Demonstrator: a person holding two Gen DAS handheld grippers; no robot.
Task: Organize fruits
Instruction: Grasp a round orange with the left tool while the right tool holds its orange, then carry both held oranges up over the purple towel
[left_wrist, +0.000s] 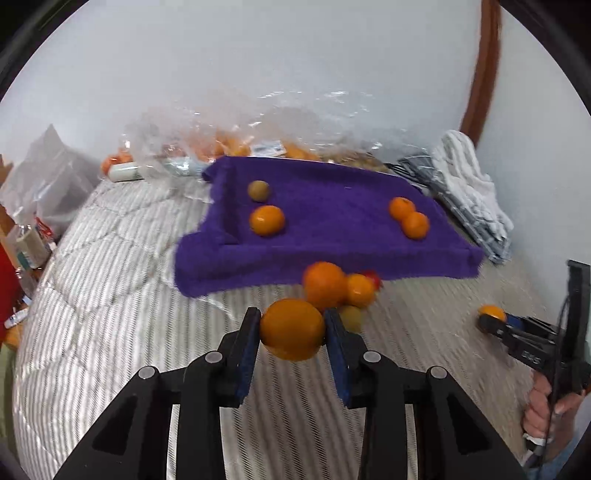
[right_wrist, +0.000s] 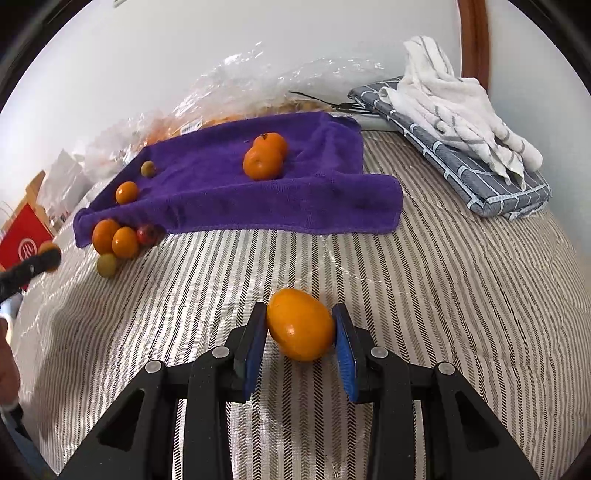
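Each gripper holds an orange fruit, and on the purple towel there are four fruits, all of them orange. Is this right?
Not quite. Each gripper does hold an orange fruit, and the purple towel carries four fruits, but only three are orange. The small one at the far left is greenish, as the left wrist view shows.

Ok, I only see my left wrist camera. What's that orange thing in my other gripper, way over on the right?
Observer: The right gripper is clamped on an egg-shaped orange fruit, with both blue pads against its sides.
Operator: And the red bit peeking out behind the fruit pile?
Observer: That's a small red fruit, round, tucked against the front edge of the purple towel.
Operator: What's under the white towel?
Observer: The striped white towel lies on a folded blue-grey cloth with a grid of pale lines.
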